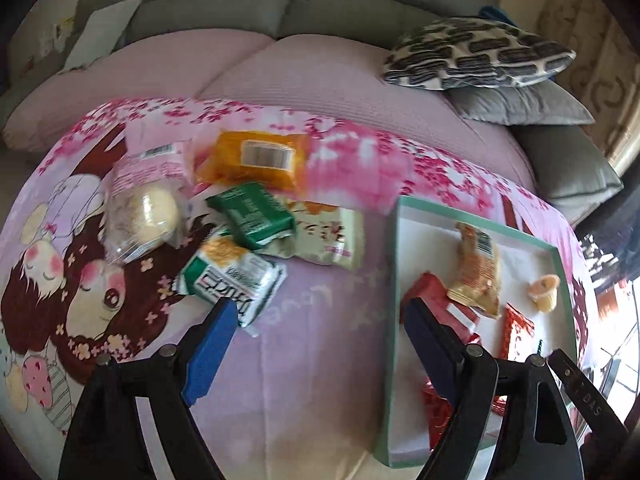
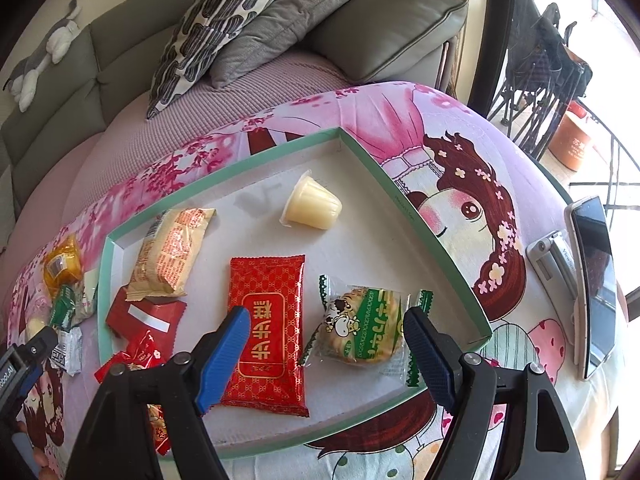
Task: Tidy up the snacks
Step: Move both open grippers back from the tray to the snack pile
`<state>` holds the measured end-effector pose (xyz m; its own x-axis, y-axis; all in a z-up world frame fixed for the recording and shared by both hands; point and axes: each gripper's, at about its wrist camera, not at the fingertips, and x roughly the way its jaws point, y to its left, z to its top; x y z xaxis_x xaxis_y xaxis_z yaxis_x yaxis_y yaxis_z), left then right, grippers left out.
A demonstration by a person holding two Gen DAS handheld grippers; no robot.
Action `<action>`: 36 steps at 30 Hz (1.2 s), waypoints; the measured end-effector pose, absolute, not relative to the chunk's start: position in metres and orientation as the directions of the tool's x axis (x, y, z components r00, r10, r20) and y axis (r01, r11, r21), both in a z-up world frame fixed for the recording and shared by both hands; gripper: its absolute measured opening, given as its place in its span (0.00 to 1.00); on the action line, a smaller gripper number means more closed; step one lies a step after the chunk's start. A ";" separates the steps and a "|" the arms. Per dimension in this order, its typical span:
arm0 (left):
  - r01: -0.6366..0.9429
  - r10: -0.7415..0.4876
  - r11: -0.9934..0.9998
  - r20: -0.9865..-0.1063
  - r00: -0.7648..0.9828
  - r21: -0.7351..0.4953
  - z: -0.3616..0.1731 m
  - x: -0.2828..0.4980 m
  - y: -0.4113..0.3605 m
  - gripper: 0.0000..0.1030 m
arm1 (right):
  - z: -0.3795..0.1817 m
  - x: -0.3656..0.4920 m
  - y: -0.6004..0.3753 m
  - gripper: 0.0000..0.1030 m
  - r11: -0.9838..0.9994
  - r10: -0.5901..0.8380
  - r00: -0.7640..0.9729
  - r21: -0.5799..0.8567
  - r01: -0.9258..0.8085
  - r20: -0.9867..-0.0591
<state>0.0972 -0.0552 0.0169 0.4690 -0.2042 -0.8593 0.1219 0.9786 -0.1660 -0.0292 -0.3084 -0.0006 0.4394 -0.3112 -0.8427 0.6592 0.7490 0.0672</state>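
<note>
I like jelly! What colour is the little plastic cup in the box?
Pale creamy yellow jelly cup, clearest in the right wrist view.

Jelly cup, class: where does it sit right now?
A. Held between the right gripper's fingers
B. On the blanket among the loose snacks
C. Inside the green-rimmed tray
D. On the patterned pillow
C: the jelly cup lies on the white floor of the green-rimmed tray, touched by neither gripper.

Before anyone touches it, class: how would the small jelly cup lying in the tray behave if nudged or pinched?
The jelly cup lies on its side in the tray, so a nudge would likely roll it in a curve, given its taper. Its thin plastic wall probably dents when squeezed. The smooth surface may slip.
</note>
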 end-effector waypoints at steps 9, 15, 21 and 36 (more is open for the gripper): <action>-0.058 -0.114 0.986 -0.884 0.453 -0.157 0.006 0.106 -0.015 0.83 | 0.001 -0.019 -0.290 0.79 0.793 -0.313 0.450 0.031 0.608 -0.836; -0.058 -0.109 0.987 -0.885 0.452 -0.151 0.007 0.106 -0.015 0.83 | -0.001 -0.017 -0.289 0.79 0.795 -0.319 0.441 0.017 0.606 -0.839; -0.043 -0.106 0.989 -0.885 0.453 -0.140 0.006 0.106 -0.019 0.93 | -0.005 -0.015 -0.285 1.00 0.801 -0.348 0.425 -0.029 0.598 -0.836; -0.001 -0.108 0.993 -0.888 0.446 -0.121 0.003 0.106 -0.024 0.95 | -0.003 -0.009 -0.275 1.00 0.816 -0.360 0.428 -0.057 0.575 -0.829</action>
<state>0.1056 -0.0240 0.0030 0.4464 -0.1078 -0.8883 -0.0013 0.9926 -0.1211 -0.0091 -0.2748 -0.0031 0.4284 -0.3597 -0.8289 0.5746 0.8164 -0.0573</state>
